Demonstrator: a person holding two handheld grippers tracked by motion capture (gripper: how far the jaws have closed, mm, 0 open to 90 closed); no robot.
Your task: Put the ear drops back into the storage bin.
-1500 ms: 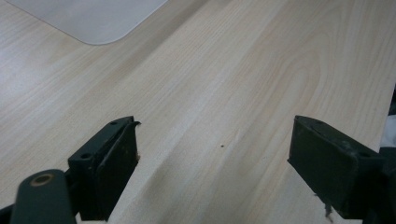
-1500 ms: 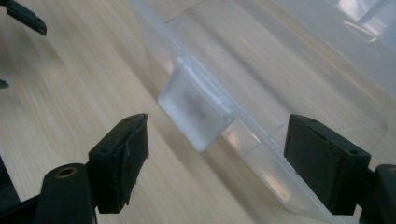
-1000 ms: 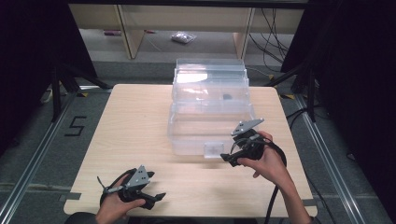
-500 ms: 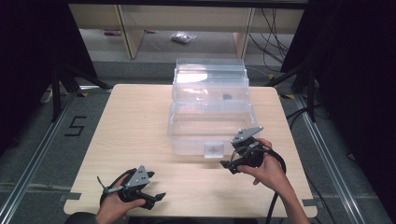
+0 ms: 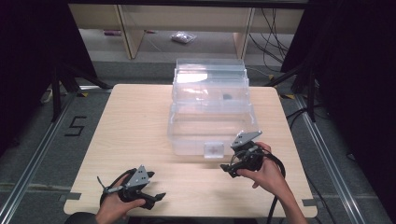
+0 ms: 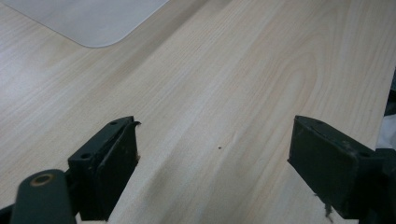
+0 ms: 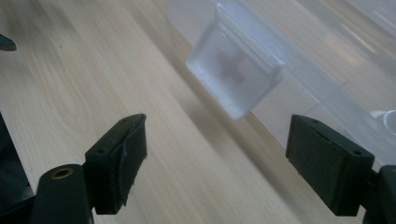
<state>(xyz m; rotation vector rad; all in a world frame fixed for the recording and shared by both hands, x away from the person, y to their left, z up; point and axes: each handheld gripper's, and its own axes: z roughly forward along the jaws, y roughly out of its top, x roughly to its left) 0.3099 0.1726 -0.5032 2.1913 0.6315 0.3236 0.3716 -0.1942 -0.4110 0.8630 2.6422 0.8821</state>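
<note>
Resting low at the bottom left of the high view, the left gripper [image 5: 156, 197] sits in the person's left hand [image 5: 114, 207] just above the near edge of the pale wooden surface [image 5: 135, 126]. In the left gripper view its fingers [image 6: 109, 170] are spread wide with nothing but bare wood grain between them, and a corner of a frosted sheet [image 6: 93, 21] shows at the upper left of that frame.

Right of centre and a little farther up the high view, the right hand [image 5: 268, 172] holds the right gripper [image 5: 227, 169], which points toward the front wall of the clear plastic box [image 5: 210, 116]. Its fingers [image 7: 119, 163] stand spread as well, pinching nothing. In the right gripper view the box's frosted latch [image 7: 236, 77] lies ahead of the gap between them, near but untouched, slightly blurred.

The box stands in the middle of the surface, running back toward its far edge, with its latch [image 5: 214, 150] on the near wall just left of the right gripper. A small dark item [image 5: 227, 97] sits inside the rear part; what it is cannot be told.

Beyond the surface, at the top of the frame, a small bag [image 5: 183, 38] lies on the floor [image 5: 154, 46].
</note>
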